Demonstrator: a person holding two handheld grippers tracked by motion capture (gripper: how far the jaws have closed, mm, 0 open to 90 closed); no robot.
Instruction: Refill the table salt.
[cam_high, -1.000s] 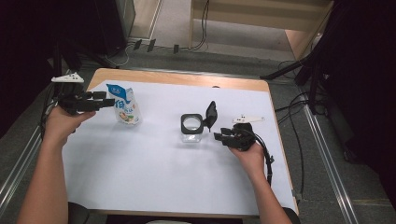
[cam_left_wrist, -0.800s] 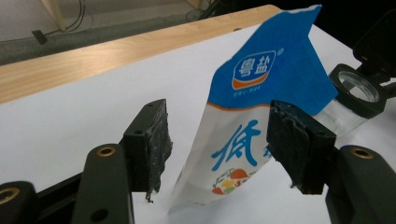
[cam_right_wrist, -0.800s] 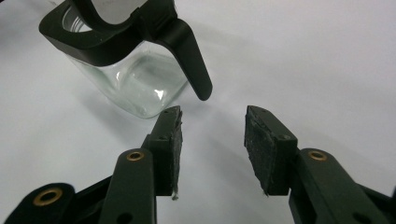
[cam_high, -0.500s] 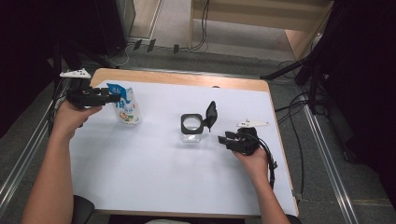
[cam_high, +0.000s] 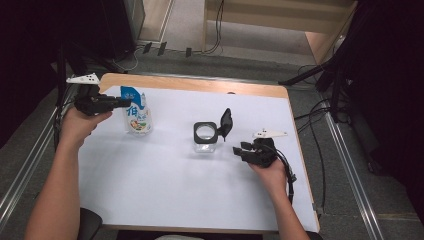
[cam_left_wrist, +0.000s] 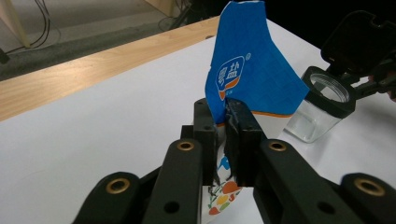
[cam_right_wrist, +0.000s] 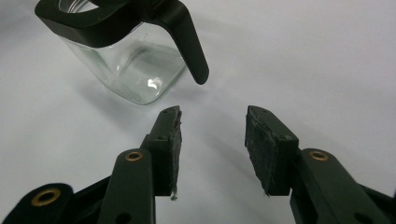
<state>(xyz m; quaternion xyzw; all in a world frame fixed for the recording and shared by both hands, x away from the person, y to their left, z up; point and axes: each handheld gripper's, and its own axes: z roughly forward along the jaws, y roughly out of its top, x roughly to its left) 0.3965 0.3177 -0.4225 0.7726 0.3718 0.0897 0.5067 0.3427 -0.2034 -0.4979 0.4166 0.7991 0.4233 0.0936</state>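
Left gripper (cam_left_wrist: 225, 135): jaws just closing, pinching blue-and-white plastic salt pouch (cam_left_wrist: 247, 70), upper left of white tabletop (cam_high: 165, 185).
Right gripper (cam_right_wrist: 212, 123): half open, empty, near clear glass jar (cam_right_wrist: 126, 70).
Advice: lift pouch upright, spout over jar.

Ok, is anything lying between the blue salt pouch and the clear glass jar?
No. In the high view only bare white tabletop separates the blue salt pouch from the clear glass jar with its black flip lid.
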